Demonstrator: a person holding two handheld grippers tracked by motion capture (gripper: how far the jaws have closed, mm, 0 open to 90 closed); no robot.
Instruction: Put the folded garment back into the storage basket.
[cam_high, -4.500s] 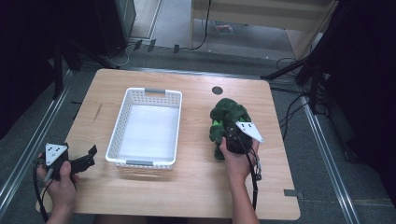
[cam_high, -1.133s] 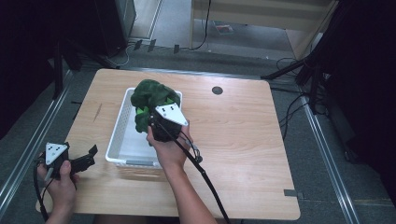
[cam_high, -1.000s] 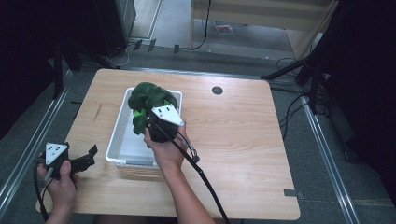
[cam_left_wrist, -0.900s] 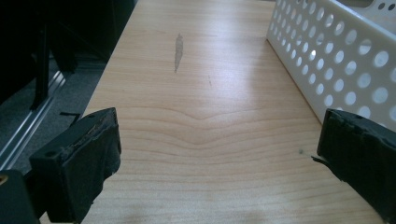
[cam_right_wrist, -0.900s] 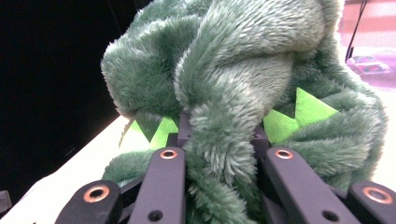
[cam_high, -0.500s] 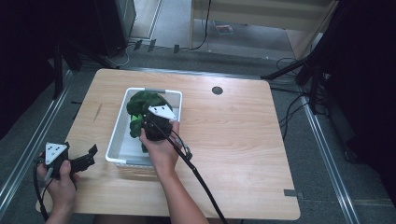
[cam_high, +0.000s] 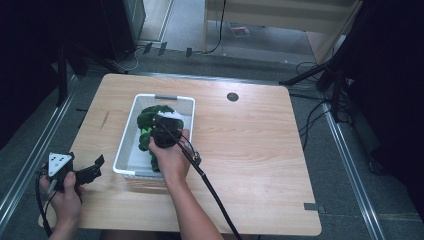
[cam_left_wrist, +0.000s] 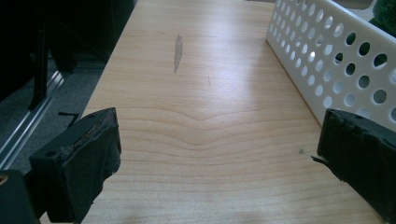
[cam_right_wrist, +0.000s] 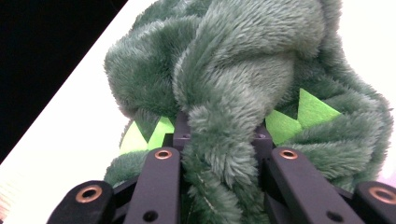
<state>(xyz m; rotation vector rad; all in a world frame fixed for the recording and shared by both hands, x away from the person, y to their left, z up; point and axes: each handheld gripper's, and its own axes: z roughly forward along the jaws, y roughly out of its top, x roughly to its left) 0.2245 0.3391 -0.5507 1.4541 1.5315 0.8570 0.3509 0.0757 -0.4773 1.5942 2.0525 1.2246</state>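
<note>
Green plush fills the space between the jaws of the right gripper (cam_right_wrist: 219, 154): they pinch a fold of a soft green plush toy with lime felt spikes (cam_right_wrist: 243, 79), and in the right gripper view the fur bulges up between the two black arms, so the hold looks firm, though the jaws have just been easing apart a little with the fold still between them. In the high view the right gripper (cam_high: 161, 134) and the plush toy (cam_high: 149, 120) are low inside the white perforated plastic basket (cam_high: 186, 102), the toy lying toward the basket's far half, at or just above its floor. About a second ago the toy hung above the basket's rim; further back it lay on the bare wood to the right of the basket. It has thus been carried over and lowered in, and the work of putting it into the basket looks nearly done: what seems to remain is to spread the jaws fully so the fur slips free, then lift the gripper clear without dragging the toy back out. The left gripper (cam_high: 95, 167) rests near the worktop's near left corner, just beside the basket's near left corner, in the same place as in the earlier pictures; its jaws are spread wide with nothing between them, and its own view looks along the pale wooden worktop (cam_left_wrist: 210, 93) with the basket's holed side wall (cam_left_wrist: 336, 60) running past on the right.
</note>
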